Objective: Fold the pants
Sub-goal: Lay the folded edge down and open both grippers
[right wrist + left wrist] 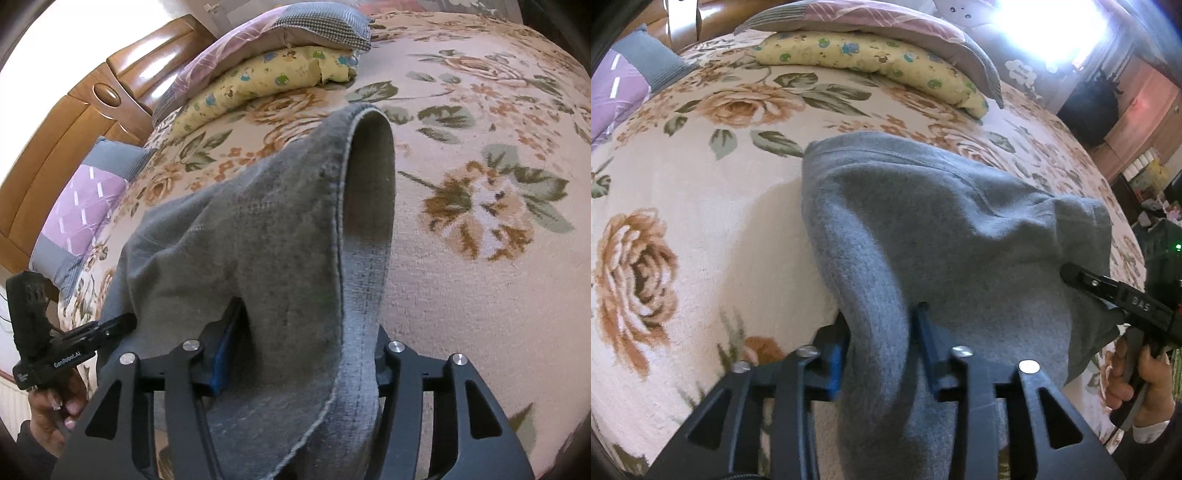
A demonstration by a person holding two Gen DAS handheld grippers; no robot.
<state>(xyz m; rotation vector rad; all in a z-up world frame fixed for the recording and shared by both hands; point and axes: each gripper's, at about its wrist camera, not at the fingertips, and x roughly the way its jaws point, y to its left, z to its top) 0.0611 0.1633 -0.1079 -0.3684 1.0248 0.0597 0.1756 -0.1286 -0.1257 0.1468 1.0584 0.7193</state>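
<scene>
Nearest each lens, the left tongs [882, 332] and right tongs [306, 343] each clamped a bunched edge of the grey pants [942, 221], lifted over the floral bed [701, 229]. Uneven bunching risked slipping and a crooked fold toward the pillows [871, 55] beyond.

Bright daylight, blown-out window glare [1067, 33] upper right — fisheye-bent edges, dark corners

Both tongs [882, 343] [303, 354] are black with blue pads and silver screws. The right tongs carry "DAS" lettering, the left "GenRobot.AI". Bare hands [1137, 384] show beside dark sleeves.
</scene>
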